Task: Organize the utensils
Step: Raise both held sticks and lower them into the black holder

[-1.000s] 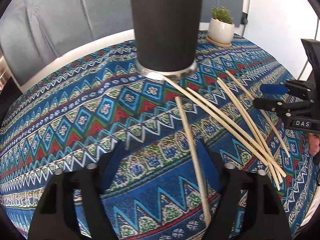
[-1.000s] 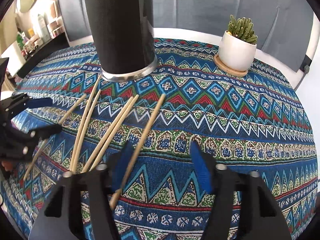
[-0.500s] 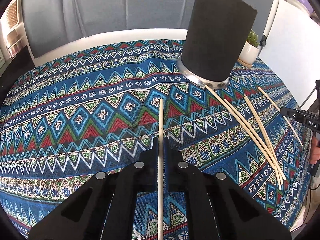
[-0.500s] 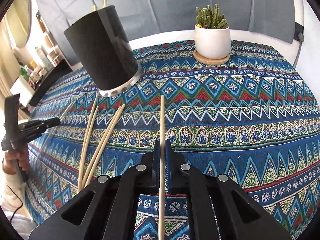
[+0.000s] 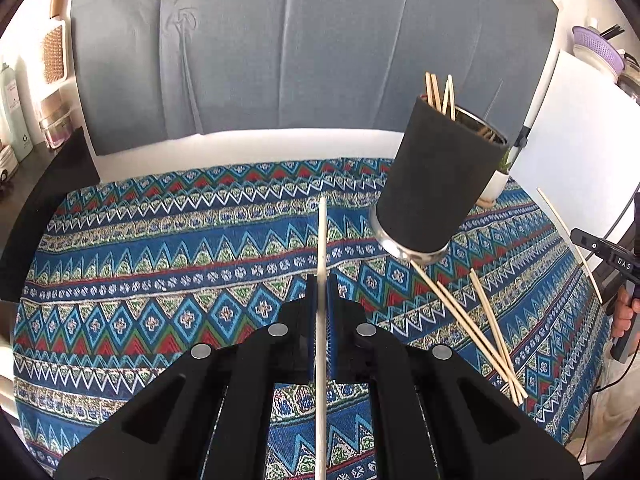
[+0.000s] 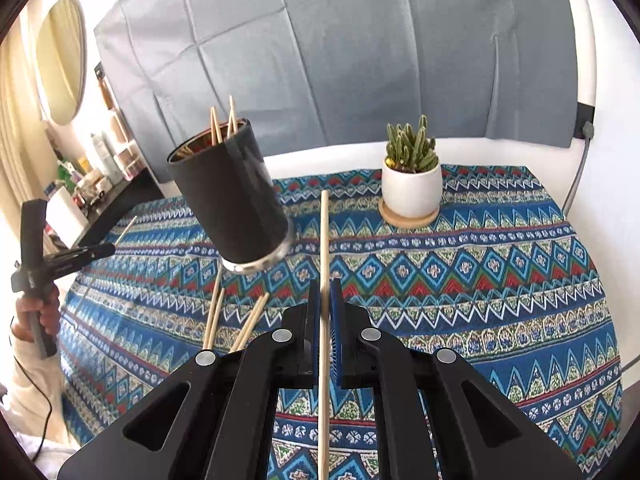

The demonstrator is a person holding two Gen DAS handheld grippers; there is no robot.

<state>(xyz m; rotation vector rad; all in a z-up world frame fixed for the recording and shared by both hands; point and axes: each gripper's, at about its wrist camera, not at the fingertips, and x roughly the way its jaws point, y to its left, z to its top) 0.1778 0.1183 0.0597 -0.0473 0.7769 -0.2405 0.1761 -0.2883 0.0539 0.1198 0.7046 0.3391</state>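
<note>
Chopsticks: one clamped in each gripper, both lifted clear of the patterned tablecloth [image 5: 160,264]. Left gripper [image 5: 321,312] pinches a pale chopstick [image 5: 322,240] between its blue pads, shaft running straight ahead past the tips and back under the body. Right gripper [image 6: 325,312] likewise closed on its own chopstick [image 6: 324,236], same straight-ahead line.

Risks, my read:
- Thin round stick in a flat pinch, held near mid-length with long overhang; it could pivot or slide if the tip knocks the holder rim.
- Black cylindrical holder [image 5: 436,184] already has several sticks leaning out the top; an incoming tip could catch on them and miss the mouth.
- Both hands heading for one narrow opening could clash, sticks crossing.
- Holder is tall and narrow, so a side push may tip it.

Positions by tool: holder sits ahead and to the right of the left gripper, ahead and to the left of the right gripper [image 6: 232,200]. Loose chopsticks [image 5: 476,320] remain on the cloth, right of the left gripper, fanned out from the holder base; from the right wrist they lie just left of the fingers [image 6: 212,316]. Potted cactus [image 6: 410,184] is ahead-right of the right gripper, clear of the path.
</note>
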